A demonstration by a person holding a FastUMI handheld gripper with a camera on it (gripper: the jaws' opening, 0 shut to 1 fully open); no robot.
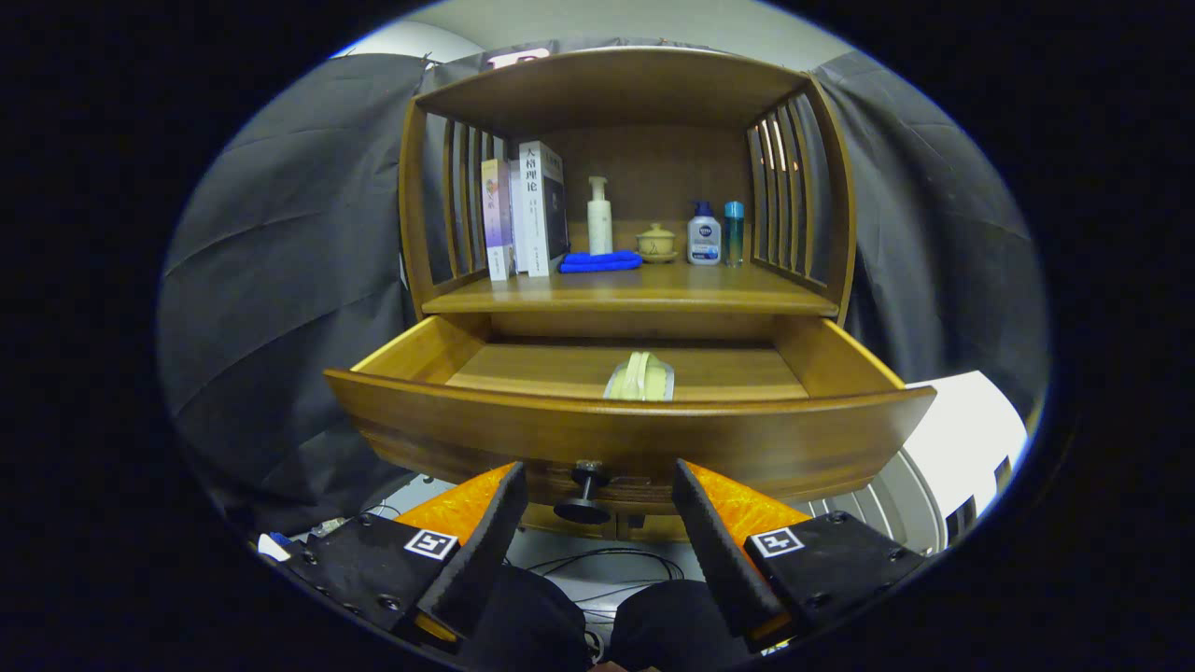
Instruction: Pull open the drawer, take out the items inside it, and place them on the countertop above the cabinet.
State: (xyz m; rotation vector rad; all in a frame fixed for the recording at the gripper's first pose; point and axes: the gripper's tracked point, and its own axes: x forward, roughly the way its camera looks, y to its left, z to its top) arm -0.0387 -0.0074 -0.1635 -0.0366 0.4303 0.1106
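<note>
The wooden drawer (485, 425) stands pulled out from the cabinet, its curved front just beyond my fingers. A dark round knob (584, 495) hangs from the drawer front, in the gap between my fingertips without touching them. My gripper (597, 481) is open, a finger on either side of the knob. Inside the drawer, near its front wall, lies a pale yellowish packet (640, 377). Above the drawer is the countertop (644, 297) of the cabinet.
On the countertop stand books (523, 210), a folded blue cloth (600, 262), a white pump bottle (598, 219), a small lidded cup (656, 243) and two more bottles (714, 233). A roofed frame with slatted sides encloses it. Cables (607, 565) lie on the floor below.
</note>
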